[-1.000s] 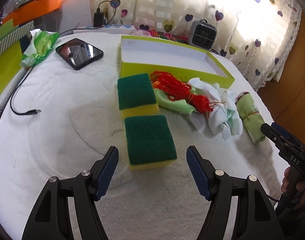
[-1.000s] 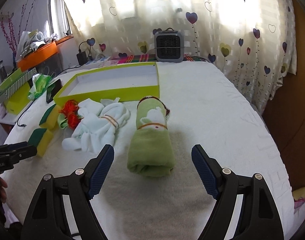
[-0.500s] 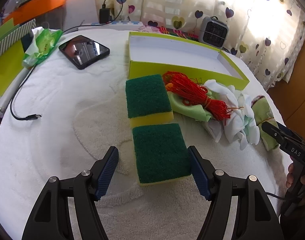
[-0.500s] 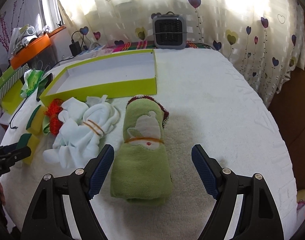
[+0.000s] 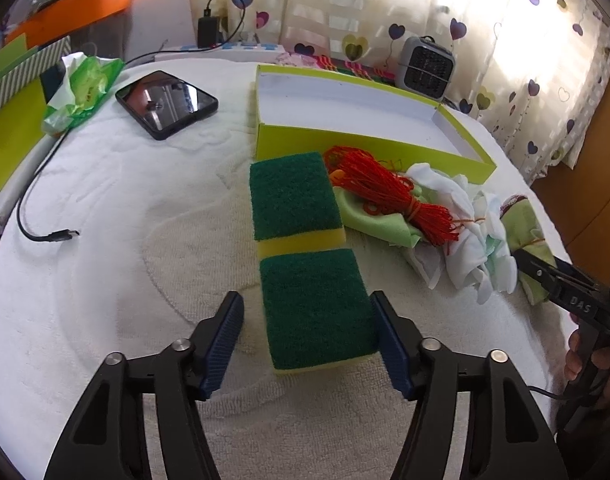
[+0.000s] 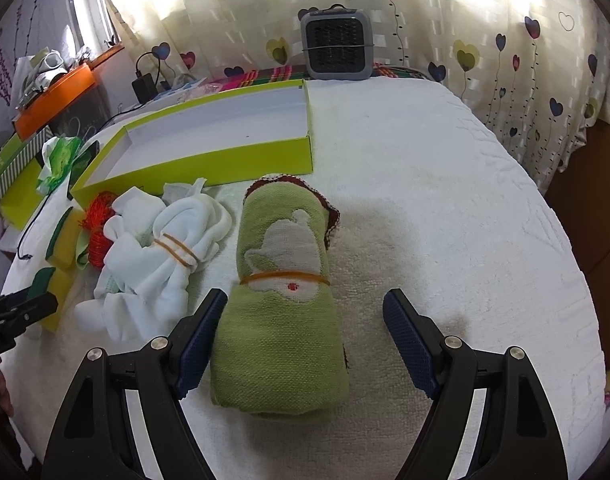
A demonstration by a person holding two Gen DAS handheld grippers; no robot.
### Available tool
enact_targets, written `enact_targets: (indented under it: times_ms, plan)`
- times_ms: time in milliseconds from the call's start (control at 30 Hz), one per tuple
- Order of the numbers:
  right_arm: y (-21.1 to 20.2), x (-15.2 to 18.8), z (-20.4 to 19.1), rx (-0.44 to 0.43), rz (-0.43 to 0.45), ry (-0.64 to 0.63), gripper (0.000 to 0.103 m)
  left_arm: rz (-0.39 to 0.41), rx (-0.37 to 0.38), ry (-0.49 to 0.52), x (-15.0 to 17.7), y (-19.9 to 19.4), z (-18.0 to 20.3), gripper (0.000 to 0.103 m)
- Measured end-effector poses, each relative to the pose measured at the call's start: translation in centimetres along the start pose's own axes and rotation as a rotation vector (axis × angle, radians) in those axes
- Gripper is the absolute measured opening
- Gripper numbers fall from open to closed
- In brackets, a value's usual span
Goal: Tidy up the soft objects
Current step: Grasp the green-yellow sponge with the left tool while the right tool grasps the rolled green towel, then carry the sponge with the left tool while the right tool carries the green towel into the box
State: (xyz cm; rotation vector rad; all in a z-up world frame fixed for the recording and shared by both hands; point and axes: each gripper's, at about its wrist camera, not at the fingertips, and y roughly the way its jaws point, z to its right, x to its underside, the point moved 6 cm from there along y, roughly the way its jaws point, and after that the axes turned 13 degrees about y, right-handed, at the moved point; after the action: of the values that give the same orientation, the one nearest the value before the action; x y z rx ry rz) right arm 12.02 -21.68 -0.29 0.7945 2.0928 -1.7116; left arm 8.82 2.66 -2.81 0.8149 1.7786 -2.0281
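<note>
My left gripper (image 5: 309, 340) is open around the near green-and-yellow sponge (image 5: 317, 308); its right pad sits at the sponge's side. A second sponge (image 5: 293, 200) lies just beyond. Red string (image 5: 393, 200), a white cloth bundle (image 5: 469, 232) and a rolled green towel (image 5: 525, 232) lie to the right. My right gripper (image 6: 305, 326) is open around the rolled green towel (image 6: 281, 300), the left pad close to it. The white bundle (image 6: 161, 248) lies to its left. The empty lime-green box (image 5: 361, 120) stands behind, and shows in the right wrist view (image 6: 209, 148).
A phone (image 5: 167, 102), a cable (image 5: 45, 232) and a green wipes pack (image 5: 81, 84) lie at the left. A small grey heater (image 6: 337, 48) stands at the back by the curtain. The table's right edge (image 6: 577, 264) drops off.
Both grippers have moved forward. The left now straddles the near sponge and the right straddles the green towel roll. Both stay open.
</note>
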Motion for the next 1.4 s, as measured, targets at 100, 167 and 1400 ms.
enact_targets:
  times_ms: [100, 167, 1400]
  plan:
    - [-0.1, 0.1, -0.2, -0.010, 0.004, 0.000, 0.060, 0.005, 0.008, 0.007, 0.0, -0.1, 0.2, 0.053]
    - [-0.2, 0.1, -0.3, -0.014, 0.007, 0.001, 0.054, 0.006, 0.007, 0.013, 0.0, -0.2, 0.3, 0.052]
    - [-2.8, -6.2, -4.0, -0.078, 0.115, -0.032, 0.036, 0.128, 0.012, 0.050, -10.3, -2.7, -3.1, 0.050]
